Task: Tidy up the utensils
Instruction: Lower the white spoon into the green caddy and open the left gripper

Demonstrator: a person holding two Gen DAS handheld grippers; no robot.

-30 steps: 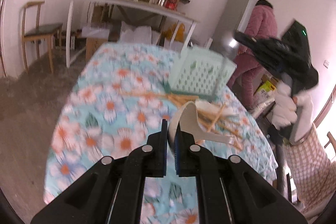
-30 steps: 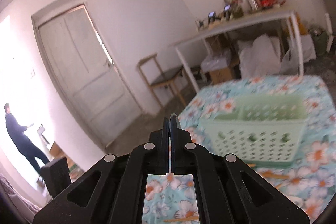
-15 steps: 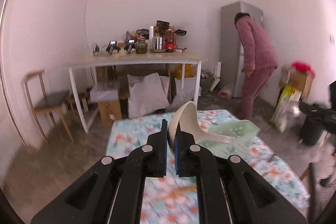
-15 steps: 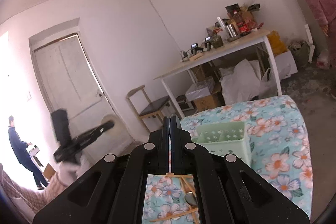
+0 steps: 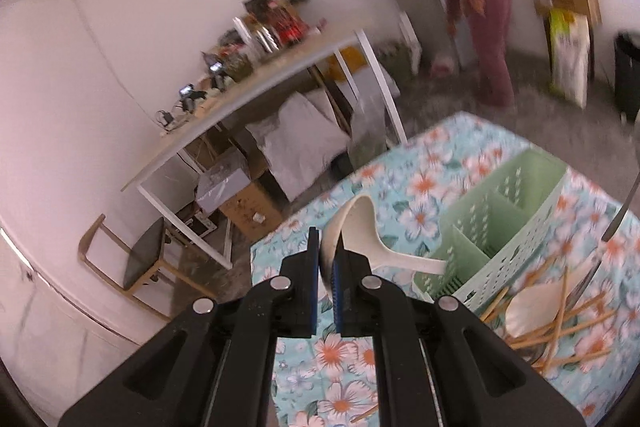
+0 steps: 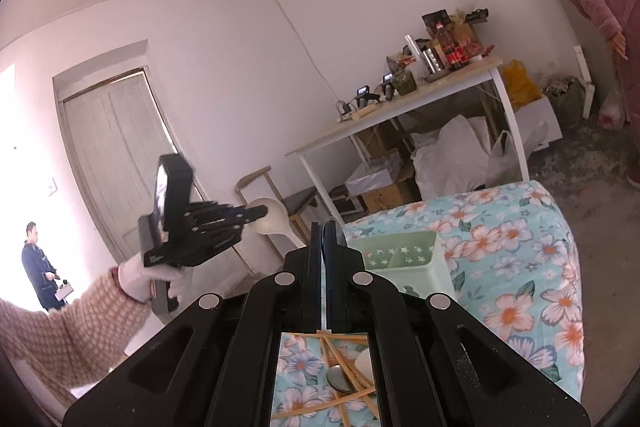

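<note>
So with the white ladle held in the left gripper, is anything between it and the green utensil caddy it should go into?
Nothing visible blocks it. The left gripper is shut on the white ladle, held in the air beside the green caddy. The caddy's compartments that show look empty. The chopsticks and another white spoon lie on the tablecloth beside the caddy, off that path.

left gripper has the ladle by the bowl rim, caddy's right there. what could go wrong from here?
1. The left gripper pinches only the thin bowl edge of the white ladle; the long handle could swing or slip out.
2. The handle points sideways toward the green caddy, so it may catch a divider or tip it.
3. Loose chopsticks beside the caddy could scatter if bumped.
</note>
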